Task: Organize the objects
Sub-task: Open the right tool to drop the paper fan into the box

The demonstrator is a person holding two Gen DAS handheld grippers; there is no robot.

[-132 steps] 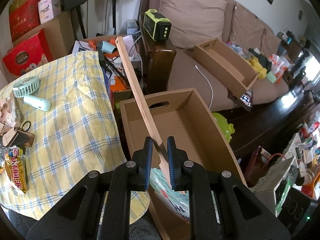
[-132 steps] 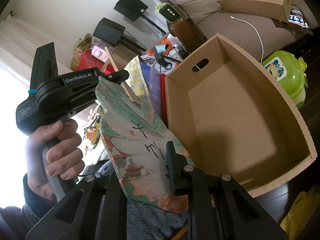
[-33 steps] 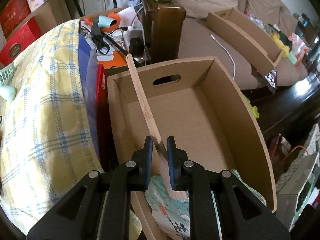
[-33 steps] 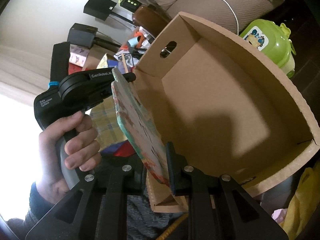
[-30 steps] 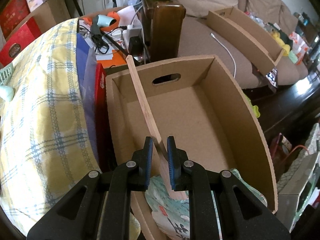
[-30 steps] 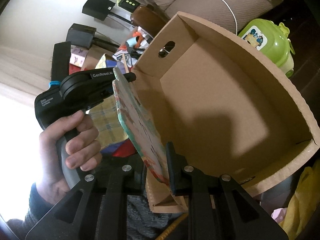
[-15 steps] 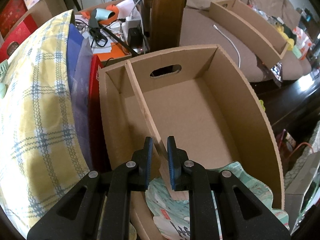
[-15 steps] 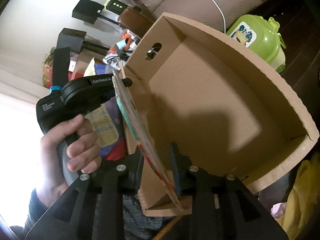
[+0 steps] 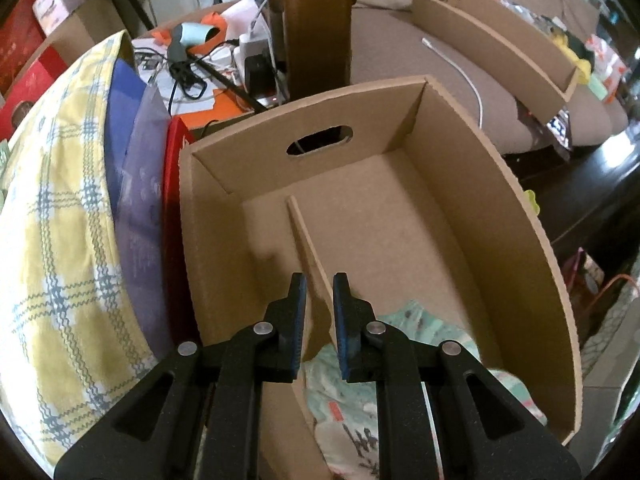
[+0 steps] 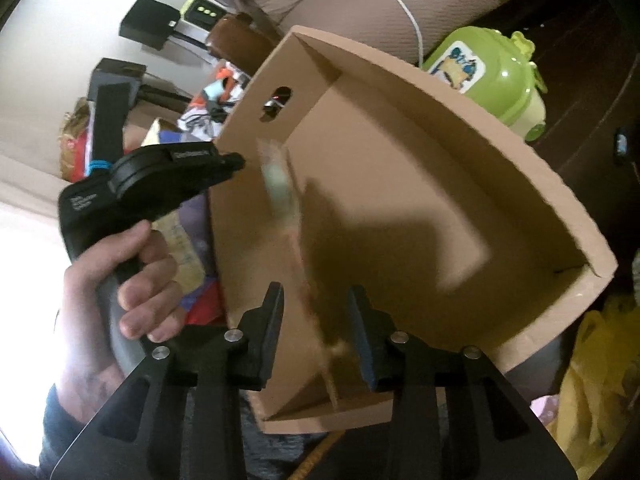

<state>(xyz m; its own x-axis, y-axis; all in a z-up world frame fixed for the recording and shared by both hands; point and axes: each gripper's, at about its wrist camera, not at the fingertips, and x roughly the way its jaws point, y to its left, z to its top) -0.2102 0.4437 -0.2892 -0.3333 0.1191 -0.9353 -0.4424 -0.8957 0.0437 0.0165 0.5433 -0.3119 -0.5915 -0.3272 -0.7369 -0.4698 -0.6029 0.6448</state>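
Note:
A cardboard box (image 9: pixel 460 184) with a handle slot stands open below both grippers. A paddle fan hangs inside it. Its wooden handle (image 9: pixel 306 240) points toward the far wall and its printed green face (image 9: pixel 352 400) lies near the front. My left gripper (image 9: pixel 319 312) is shut on the handle near the face. In the right wrist view the fan (image 10: pixel 286 200) is a blurred strip standing edge-on in the box (image 10: pixel 400 200). My right gripper (image 10: pixel 316 312) straddles its lower edge. Those jaws are opening, and neither pad touches the fan.
A yellow plaid cloth (image 9: pixel 60 240) bulges at the box's left, with red and purple items wedged between. A green lidded container (image 10: pixel 492 76) sits beyond the box's far side. Behind are a wooden armrest (image 9: pixel 316 28) and a sofa with a second cardboard tray (image 9: pixel 492 40). A hand (image 10: pixel 136 280) holds the left gripper.
The fan has sunk into the box, its handle tip now below the rim. The right gripper's jaws have spread away from the fan's face. The left gripper keeps its hold.

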